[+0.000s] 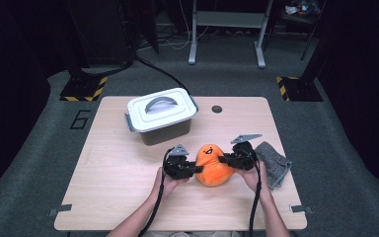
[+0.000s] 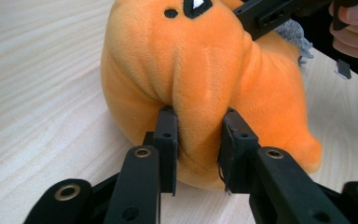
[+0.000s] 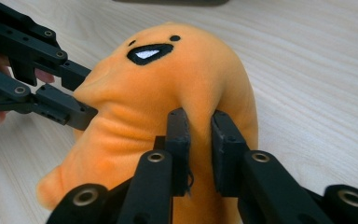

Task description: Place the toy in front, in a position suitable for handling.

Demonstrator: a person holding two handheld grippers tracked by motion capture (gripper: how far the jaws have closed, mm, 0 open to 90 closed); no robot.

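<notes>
An orange plush toy (image 1: 213, 167) with a small black face sits on the wooden table (image 1: 118, 182) near its front middle. My left gripper (image 1: 197, 169) comes at it from the left and is shut on a fold of its side. Up close in the left gripper view, that gripper (image 2: 198, 140) pinches the plush toy (image 2: 205, 65) between both pads. My right gripper (image 1: 223, 159) meets it from the right, also shut on a fold. In the right gripper view, this gripper (image 3: 199, 135) squeezes the plush toy (image 3: 168, 84), and the left gripper's fingers (image 3: 60, 112) bite the far side.
A white lidded box (image 1: 162, 114) with a grey handle stands behind the toy at the back left. A grey cloth (image 1: 275, 163) lies at the right edge beside my right hand. A dark round hole (image 1: 217, 109) marks the table's back.
</notes>
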